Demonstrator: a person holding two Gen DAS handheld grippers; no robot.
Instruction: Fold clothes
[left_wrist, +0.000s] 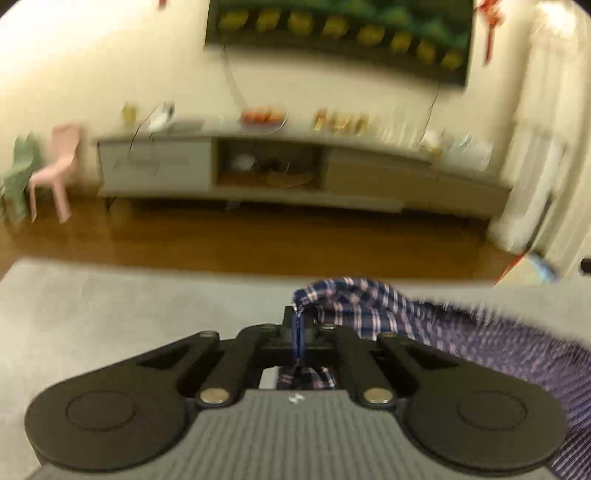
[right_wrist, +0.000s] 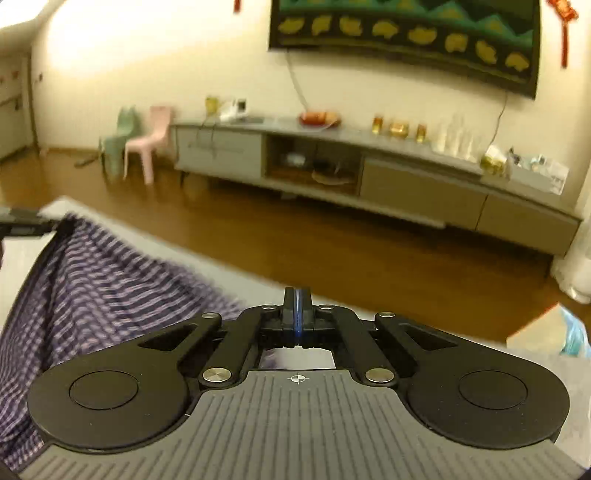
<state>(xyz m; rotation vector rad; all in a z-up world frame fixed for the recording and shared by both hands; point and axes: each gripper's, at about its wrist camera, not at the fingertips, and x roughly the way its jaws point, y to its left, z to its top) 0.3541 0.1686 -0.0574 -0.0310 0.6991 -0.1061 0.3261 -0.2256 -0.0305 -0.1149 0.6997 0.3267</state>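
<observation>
A blue-and-pink plaid garment (left_wrist: 369, 306) is bunched over the tips of my left gripper (left_wrist: 298, 317), which is shut on its corner. From there the fabric trails off to the right over the grey table (left_wrist: 110, 314). In the right wrist view the same garment (right_wrist: 92, 280) spreads out from the left gripper (right_wrist: 26, 223) at the far left. Its upper edge runs straight to the fingers of my right gripper (right_wrist: 297, 295). That gripper's blue pads are pressed together, and fabric shows below them through the gap in its frame.
Beyond the table's far edge lie a wooden floor (right_wrist: 295, 240) and a long low cabinet (right_wrist: 369, 177) against the wall. A pink chair (right_wrist: 147, 147) and a green one stand to its left. A pale blue bag (right_wrist: 574, 336) sits off the table's right side.
</observation>
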